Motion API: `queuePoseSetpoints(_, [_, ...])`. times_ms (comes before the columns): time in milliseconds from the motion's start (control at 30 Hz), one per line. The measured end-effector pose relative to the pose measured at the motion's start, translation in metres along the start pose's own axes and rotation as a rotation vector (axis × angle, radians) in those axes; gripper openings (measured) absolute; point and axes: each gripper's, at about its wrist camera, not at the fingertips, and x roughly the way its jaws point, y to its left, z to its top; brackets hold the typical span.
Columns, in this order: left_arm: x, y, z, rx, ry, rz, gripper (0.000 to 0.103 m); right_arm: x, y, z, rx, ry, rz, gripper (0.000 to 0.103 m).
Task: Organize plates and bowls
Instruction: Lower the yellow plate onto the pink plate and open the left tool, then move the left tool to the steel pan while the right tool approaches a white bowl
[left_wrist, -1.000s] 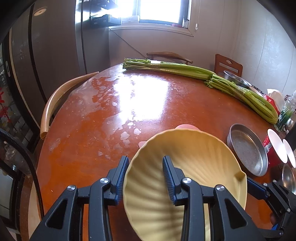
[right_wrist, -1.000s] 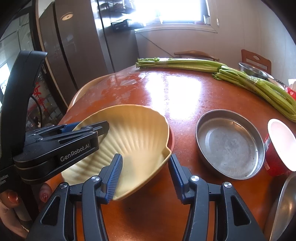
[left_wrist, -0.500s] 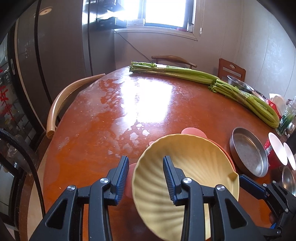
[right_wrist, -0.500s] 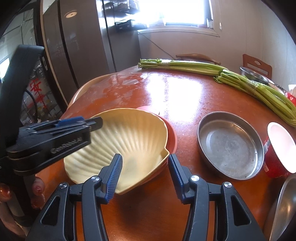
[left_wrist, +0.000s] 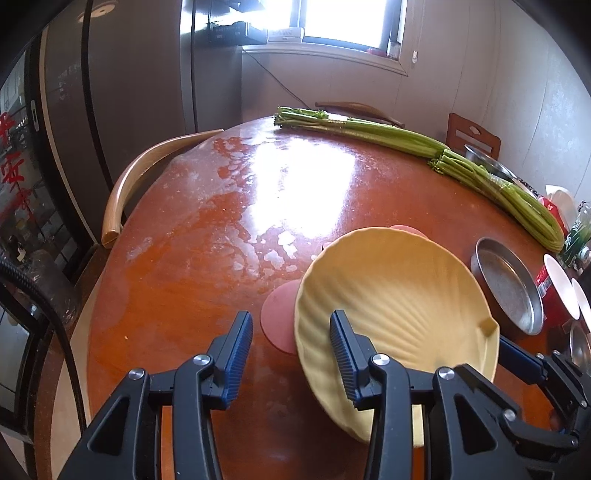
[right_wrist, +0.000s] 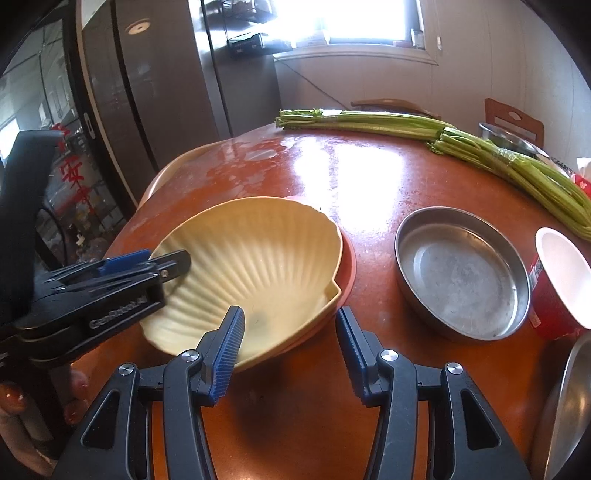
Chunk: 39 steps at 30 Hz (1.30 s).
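Two dishes sit nested near the front of the round table (left_wrist: 184, 288): a yellow shell-shaped bowl (right_wrist: 258, 269) rests on a pink plate (right_wrist: 349, 266), which seems the point of the stacking, since both now take one spot. The left gripper (left_wrist: 291, 354) straddles the bowl's left rim, one finger inside the bowl and one outside, and its jaws are opening; a clear gap shows on the outer side, so the rim looks released rather than pinched. That fits a bowl just set down and being let go. The right gripper (right_wrist: 290, 350) waits at the near edge of the bowl, its fingers spread and gripping nothing, with the bowl's pointed corner lying between them but untouched. To the right of the stack, apart from it, sits a shallow metal pan (right_wrist: 461, 273), and beyond that a red cup (right_wrist: 554, 288) with a white inside, close to the table's right edge. Long green stalks (right_wrist: 461, 140) lie across the far side. The wide stretch of table to the left and far of the stack is bare and glossy, giving the left gripper easy room to back away. On the right the space is tighter, so any reach toward the pan probably needs care not to knock the cup.
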Motion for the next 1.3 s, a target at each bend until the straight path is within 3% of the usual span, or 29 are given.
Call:
queuePoseSetpoints(700, [0.009, -0.011, 0.005, 0.033, 0.001, -0.013, 0.045, -0.009, -0.003, -0.001, 0.01, -0.001, 0.006, 0.054])
queuePoseSetpoints(1033, [-0.017, -0.002, 0.009, 0.016, -0.033, -0.006, 0.045, -0.032, -0.007, 0.0, 0.021, -0.048, 0.005, 0.054])
queuePoseSetpoints(1300, [-0.045, -0.02, 0.016, 0.042, -0.071, -0.016, 0.045, -0.059, -0.027, 0.0, 0.061, -0.077, -0.001, 0.054])
